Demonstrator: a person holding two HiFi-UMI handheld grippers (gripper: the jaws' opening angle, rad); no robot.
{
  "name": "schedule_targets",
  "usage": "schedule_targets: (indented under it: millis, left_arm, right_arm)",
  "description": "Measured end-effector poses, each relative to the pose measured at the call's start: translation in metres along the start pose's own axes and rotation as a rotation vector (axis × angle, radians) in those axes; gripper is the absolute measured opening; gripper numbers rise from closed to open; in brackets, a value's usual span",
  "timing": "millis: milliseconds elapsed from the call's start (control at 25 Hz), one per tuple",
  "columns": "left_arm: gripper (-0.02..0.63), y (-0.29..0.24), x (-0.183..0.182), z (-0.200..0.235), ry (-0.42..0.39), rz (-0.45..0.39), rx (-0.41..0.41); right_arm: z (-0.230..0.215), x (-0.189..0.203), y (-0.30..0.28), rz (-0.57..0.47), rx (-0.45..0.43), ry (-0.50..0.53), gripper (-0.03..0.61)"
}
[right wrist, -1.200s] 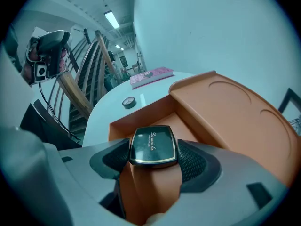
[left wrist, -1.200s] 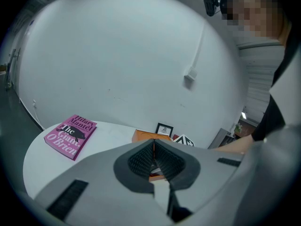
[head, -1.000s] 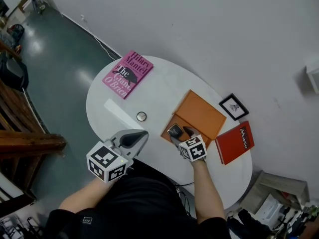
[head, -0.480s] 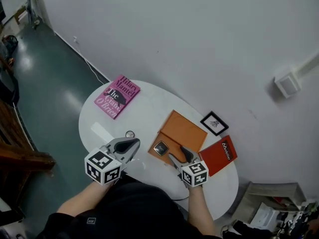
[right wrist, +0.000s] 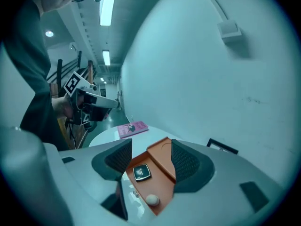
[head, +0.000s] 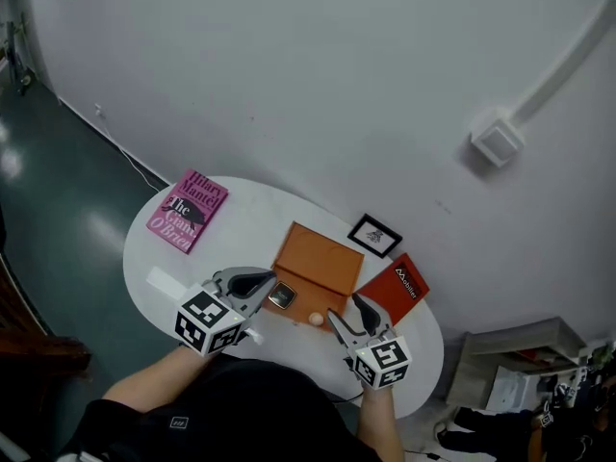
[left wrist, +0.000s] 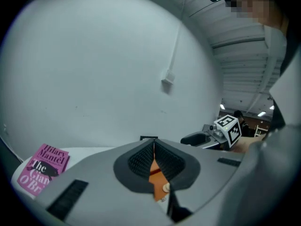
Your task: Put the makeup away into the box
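An open orange box point(head: 310, 258) lies in the middle of the white oval table point(head: 241, 229). In its tray rest a black square compact point(head: 282, 296) and a small round beige item point(head: 316, 319). The right gripper view shows the compact point(right wrist: 141, 172) and the round item point(right wrist: 152, 200) inside the box point(right wrist: 162, 166). My right gripper point(head: 345, 308) hovers just before the box's near right corner, open and empty. My left gripper point(head: 265, 282) is shut with nothing in it, its tip beside the compact at the box's left edge. Through its pads a sliver of the box point(left wrist: 156, 173) shows.
A pink book point(head: 187, 211) lies at the table's far left, and a white strip point(head: 164, 279) sits near the left front edge. A small black picture frame point(head: 374, 235) and a red book point(head: 392, 290) sit right of the box. The wall stands close behind.
My right gripper has let go of the compact, left it in the box and drawn back toward me. My left gripper has moved right, up to the box. The head view has swung upward.
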State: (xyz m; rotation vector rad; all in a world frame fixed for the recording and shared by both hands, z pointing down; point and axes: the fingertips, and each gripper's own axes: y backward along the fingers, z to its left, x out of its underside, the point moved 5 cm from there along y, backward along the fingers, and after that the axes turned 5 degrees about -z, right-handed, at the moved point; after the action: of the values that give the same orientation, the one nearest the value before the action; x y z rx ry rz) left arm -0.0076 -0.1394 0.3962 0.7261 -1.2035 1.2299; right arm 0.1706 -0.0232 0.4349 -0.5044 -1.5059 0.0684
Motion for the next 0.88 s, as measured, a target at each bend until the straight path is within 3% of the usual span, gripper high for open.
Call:
schedule_targets:
  millis: [200, 320, 400, 640, 880]
  left_arm:
    - [0.014, -0.014, -0.019, -0.016, -0.097, -0.022, 0.088]
    - [0.014, -0.014, -0.016, -0.019, -0.116, -0.026, 0.087]
    - [0.014, -0.011, -0.011, -0.021, -0.096, -0.032, 0.069]
    - [0.014, -0.004, 0.001, -0.034, -0.069, -0.039, -0.031]
    - [0.014, -0.017, -0.014, -0.059, -0.07, -0.083, -0.126]
  right_arm:
    - [0.026, -0.019, 0.008, -0.048, 0.029, 0.019, 0.272]
    - [0.037, -0.014, 0.005, -0.052, 0.034, 0.013, 0.235]
    - [0.039, -0.009, 0.006, -0.054, 0.038, 0.002, 0.169]
    - [0.018, -0.019, 0.022, -0.168, 0.02, -0.025, 0.089]
    - [-0.005, -0.034, 0.059, -0.238, -0.067, -0.001, 0.051]
